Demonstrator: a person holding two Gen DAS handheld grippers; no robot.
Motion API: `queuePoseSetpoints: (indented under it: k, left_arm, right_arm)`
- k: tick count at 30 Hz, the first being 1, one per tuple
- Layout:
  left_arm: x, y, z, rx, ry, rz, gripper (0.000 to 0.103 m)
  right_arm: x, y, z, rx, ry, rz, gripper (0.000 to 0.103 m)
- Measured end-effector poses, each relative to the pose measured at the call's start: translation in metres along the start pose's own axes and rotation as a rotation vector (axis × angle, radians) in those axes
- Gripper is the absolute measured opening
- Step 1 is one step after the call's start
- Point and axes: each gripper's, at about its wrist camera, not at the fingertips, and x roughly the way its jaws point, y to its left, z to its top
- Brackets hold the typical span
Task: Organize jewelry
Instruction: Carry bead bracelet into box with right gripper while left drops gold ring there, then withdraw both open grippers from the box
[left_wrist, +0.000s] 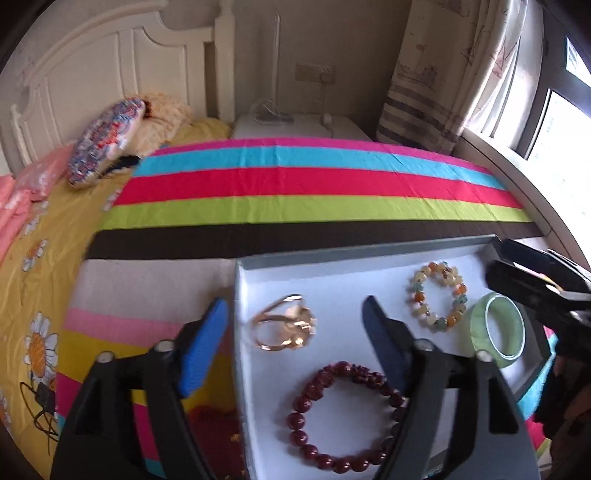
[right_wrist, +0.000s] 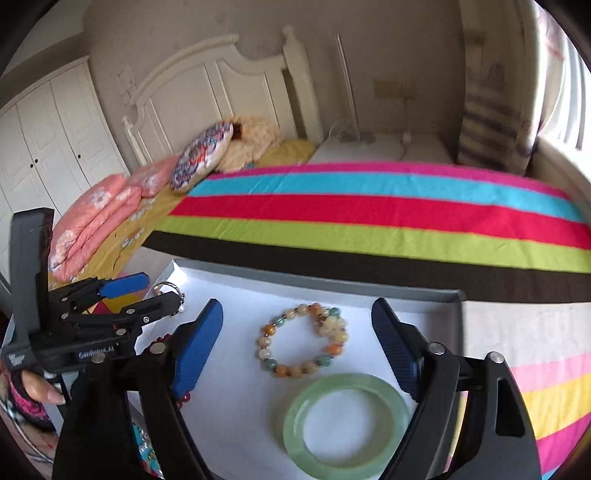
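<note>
Both grippers' jaws gape empty over the glossy, translucent pale-green bangle in the tray.

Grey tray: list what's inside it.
Inside the grey tray: gold bangle, dark red bead bracelet, multicoloured bead bracelet, green jade bangle. The left gripper hides some floor.

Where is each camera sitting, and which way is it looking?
Left wrist: rides the left gripper, looking over the tray's left side at the gold bracelet and dark red bead bracelet; its blue fingers show, open.
Right wrist: rides the right gripper, looking over the green bangle; its open fingers and the person's thumb show.
Shared: tray, bangle, multicolour bead bracelet, striped bed.
</note>
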Motion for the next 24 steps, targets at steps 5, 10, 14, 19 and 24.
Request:
queuePoseSetpoints:
  k: [5,10,14,19,24]
  left_arm:
    - [-0.027,0.006,-0.004,-0.023,-0.083,0.014,0.092]
    - [-0.06,0.013,-0.014,-0.035,-0.176,0.038,0.1]
    - [-0.077,0.025,-0.032,-0.041,-0.201,0.076,0.1]
    - [-0.09,0.051,-0.068,-0.093,-0.195,0.097,0.1]
    - [-0.094,0.086,-0.101,-0.165,-0.155,0.113,0.1]
  right_arm:
    - [-0.019,0.003,-0.011,-0.037,-0.024,-0.012,0.08]
    - [-0.034,0.002,-0.023,-0.036,-0.032,-0.013,0.08]
    - [-0.049,0.004,-0.041,-0.046,-0.038,-0.017,0.08]
    - [-0.069,0.012,-0.076,-0.093,-0.018,-0.011,0.08]
    - [-0.089,0.029,-0.116,-0.162,0.017,-0.008,0.077]
